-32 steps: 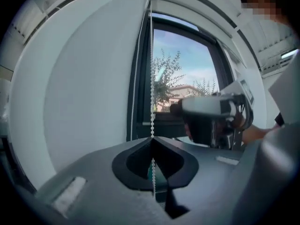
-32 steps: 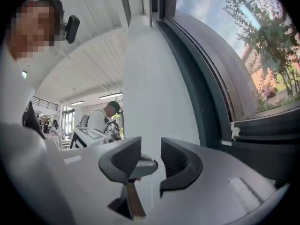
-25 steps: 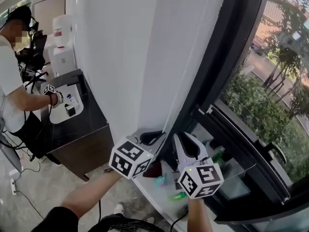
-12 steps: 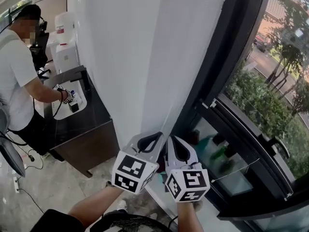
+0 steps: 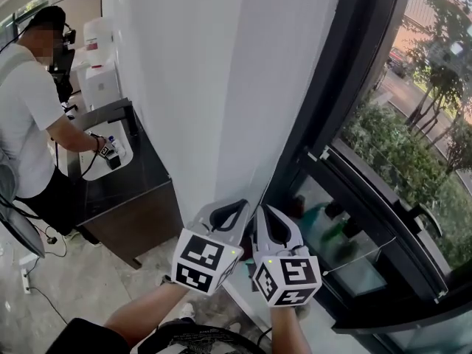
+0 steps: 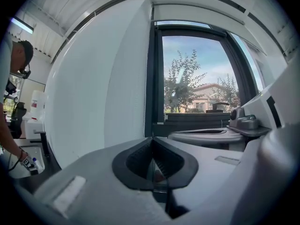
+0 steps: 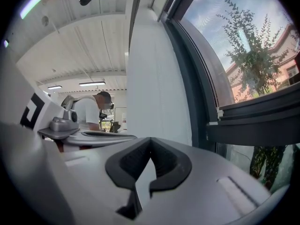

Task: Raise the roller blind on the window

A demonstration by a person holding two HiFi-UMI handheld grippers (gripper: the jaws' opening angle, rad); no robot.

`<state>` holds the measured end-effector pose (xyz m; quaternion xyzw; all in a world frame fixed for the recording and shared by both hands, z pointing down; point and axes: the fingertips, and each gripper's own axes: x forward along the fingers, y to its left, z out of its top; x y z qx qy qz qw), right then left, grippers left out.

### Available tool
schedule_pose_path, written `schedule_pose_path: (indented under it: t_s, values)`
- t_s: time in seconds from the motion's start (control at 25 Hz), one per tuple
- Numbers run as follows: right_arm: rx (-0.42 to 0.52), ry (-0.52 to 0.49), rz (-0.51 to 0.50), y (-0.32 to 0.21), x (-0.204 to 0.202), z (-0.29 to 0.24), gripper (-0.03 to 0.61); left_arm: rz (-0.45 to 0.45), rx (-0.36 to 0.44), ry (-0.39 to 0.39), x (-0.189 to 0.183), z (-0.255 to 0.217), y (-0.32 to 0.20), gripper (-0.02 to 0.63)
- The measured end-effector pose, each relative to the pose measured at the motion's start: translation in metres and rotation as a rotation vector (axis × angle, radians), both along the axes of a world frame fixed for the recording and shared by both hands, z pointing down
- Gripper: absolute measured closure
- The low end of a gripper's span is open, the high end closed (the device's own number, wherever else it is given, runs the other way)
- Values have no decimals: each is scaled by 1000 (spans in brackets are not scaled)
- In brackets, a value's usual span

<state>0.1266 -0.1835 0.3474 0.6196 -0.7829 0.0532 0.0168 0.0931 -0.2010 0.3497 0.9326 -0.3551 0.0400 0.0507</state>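
Note:
The white roller blind (image 5: 221, 87) hangs down over the window's left part. Its thin bead chain (image 5: 281, 116) runs down the blind's right edge beside the dark window frame (image 5: 346, 87). My left gripper (image 5: 242, 203) points up at the chain's lower end. In the left gripper view the bead chain (image 6: 144, 111) drops straight into the left gripper's (image 6: 151, 138) shut jaws. My right gripper (image 5: 259, 209) sits close beside it, also pointing up. The right gripper's (image 7: 150, 139) jaws are shut, and no chain shows between them in its own view.
A person (image 5: 29, 124) in a white shirt works at a dark counter (image 5: 125, 190) on the left. Below the glass a ledge holds green items (image 5: 328, 234). A window handle (image 5: 417, 220) sticks out at the right. Trees stand outside.
My right gripper has moved up and left to sit against the left one, and its jaws have closed. The left gripper has barely moved. The person at the counter has shifted.

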Motion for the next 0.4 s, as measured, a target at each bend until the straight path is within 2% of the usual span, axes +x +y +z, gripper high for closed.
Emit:
schedule_pose_path:
  t_s: [0.4]
  values:
    - [-3,4,-3,4,0,1,572,-2,2,-5,1,1,7,611]
